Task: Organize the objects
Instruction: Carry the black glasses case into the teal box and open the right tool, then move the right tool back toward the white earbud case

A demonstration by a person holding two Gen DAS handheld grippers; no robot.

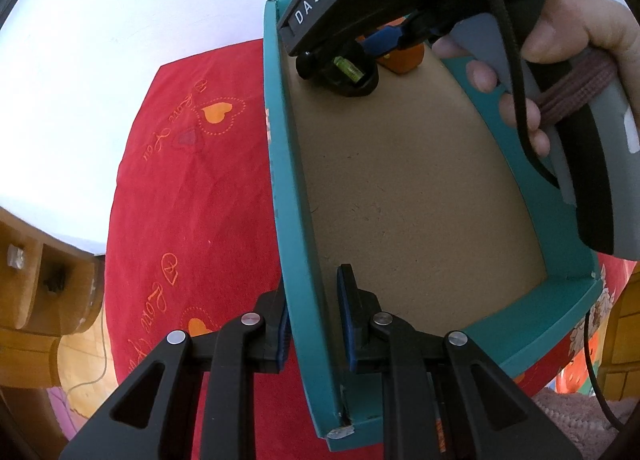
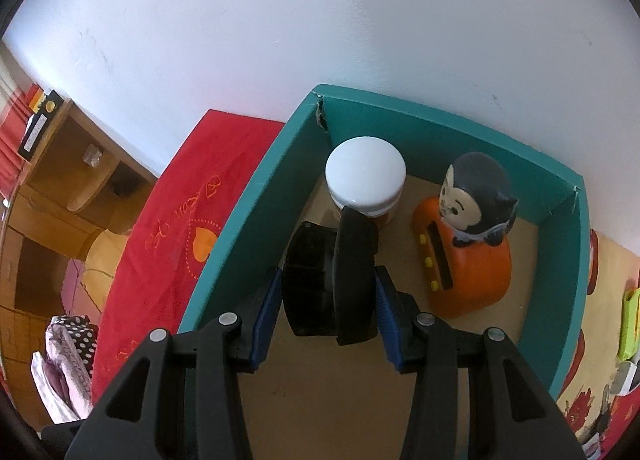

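The teal box (image 2: 440, 128) already holds a white-lidded jar (image 2: 365, 176) and an orange figurine toy (image 2: 468, 260); the right gripper (image 2: 326, 300), its jaws pinching a black round device (image 2: 332, 280), hangs over the box floor, not yet releasing; the left gripper (image 1: 312, 324) has its jaws pressed on the box wall.

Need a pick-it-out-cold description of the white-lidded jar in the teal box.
Find the teal box with the brown cardboard floor, sitting on the red cloth. In its far corner against the left wall stands the jar. It is the only thing there with a round, flat white lid, unlike the orange toy with a dark-haired face beside it and the black object in the right claw.
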